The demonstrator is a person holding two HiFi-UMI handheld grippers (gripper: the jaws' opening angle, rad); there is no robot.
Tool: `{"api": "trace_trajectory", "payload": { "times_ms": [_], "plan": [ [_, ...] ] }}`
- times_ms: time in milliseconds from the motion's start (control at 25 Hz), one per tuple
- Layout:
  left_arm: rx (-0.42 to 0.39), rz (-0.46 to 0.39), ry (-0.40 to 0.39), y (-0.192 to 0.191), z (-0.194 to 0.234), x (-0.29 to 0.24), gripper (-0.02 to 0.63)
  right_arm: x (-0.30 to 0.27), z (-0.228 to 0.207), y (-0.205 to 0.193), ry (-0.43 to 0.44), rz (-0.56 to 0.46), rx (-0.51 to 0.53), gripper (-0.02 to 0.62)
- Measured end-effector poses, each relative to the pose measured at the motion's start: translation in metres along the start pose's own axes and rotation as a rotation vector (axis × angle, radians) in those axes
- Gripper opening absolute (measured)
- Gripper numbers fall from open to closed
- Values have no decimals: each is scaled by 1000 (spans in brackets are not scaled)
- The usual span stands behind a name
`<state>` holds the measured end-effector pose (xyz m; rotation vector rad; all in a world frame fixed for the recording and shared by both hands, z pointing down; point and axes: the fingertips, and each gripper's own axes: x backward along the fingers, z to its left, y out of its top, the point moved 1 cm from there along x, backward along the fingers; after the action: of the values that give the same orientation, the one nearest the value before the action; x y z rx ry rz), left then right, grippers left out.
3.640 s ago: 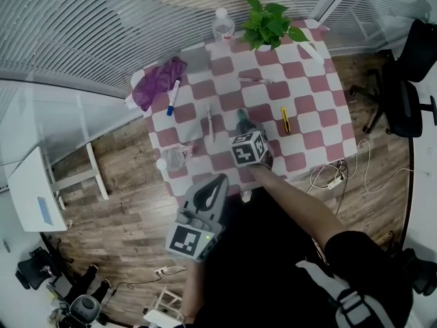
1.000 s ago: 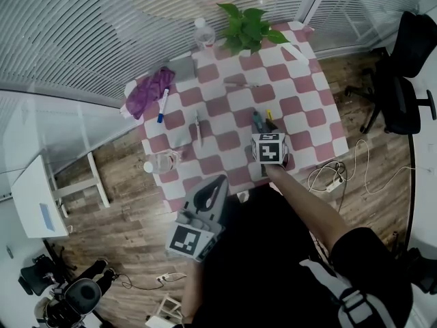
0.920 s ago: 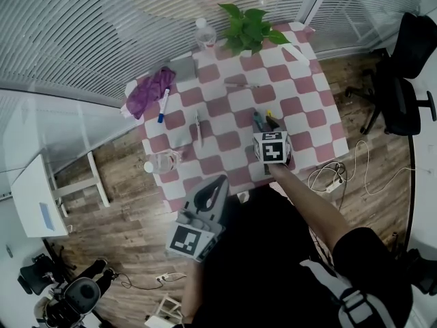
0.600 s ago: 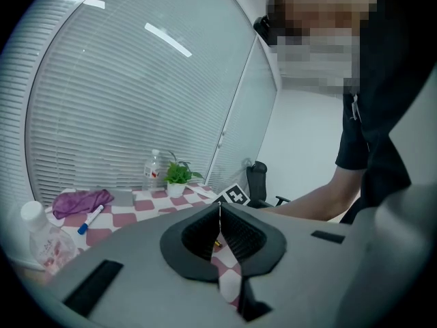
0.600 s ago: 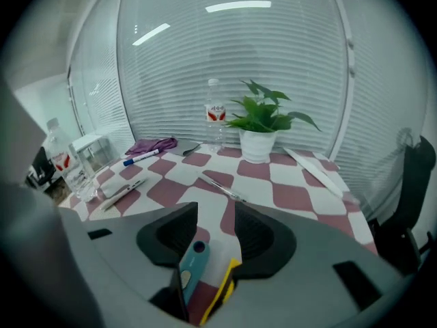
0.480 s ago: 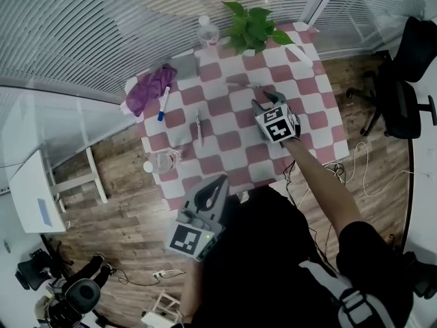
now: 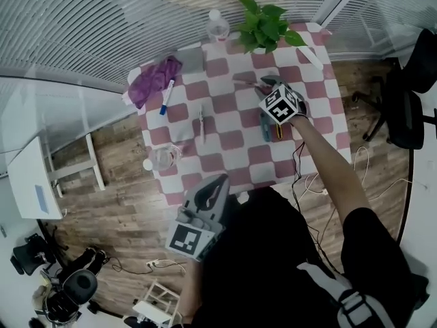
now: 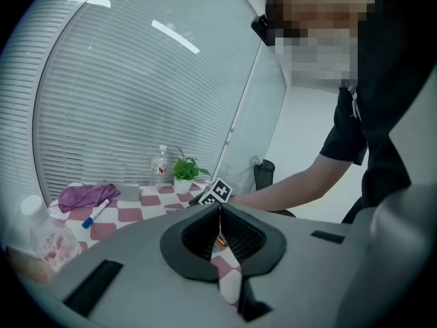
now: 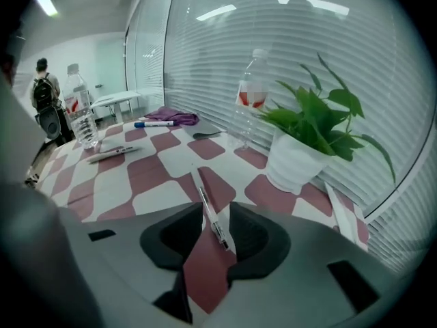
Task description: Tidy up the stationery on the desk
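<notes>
The checkered table holds a potted plant, a purple cloth and a water bottle. The right gripper reaches in near the plant. Its jaws are partly apart and have just been closing around a clear pen that lies flat between them, not yet squeezed. The left gripper hangs off the table's near edge, closed and empty. A blue marker lies beside the cloth.
</notes>
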<state>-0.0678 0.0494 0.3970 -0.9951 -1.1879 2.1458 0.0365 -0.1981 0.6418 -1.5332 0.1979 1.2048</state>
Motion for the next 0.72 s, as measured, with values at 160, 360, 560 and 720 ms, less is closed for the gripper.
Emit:
{"api": "trace_trajectory", "payload": {
  "times_ms": [160, 360, 560, 720],
  "plan": [
    [16, 2, 15, 0, 1, -6, 32, -13, 3, -8, 30, 31, 15, 137],
    [23, 2, 20, -3, -2, -11, 32, -18, 2, -12, 36, 41, 35, 101],
    [23, -4, 23, -2, -6, -10, 32, -15, 7, -12, 50, 55, 92, 66],
    [18, -13, 32, -2, -6, -7, 32, -14, 13, -12, 62, 65, 131, 60]
  ]
}}
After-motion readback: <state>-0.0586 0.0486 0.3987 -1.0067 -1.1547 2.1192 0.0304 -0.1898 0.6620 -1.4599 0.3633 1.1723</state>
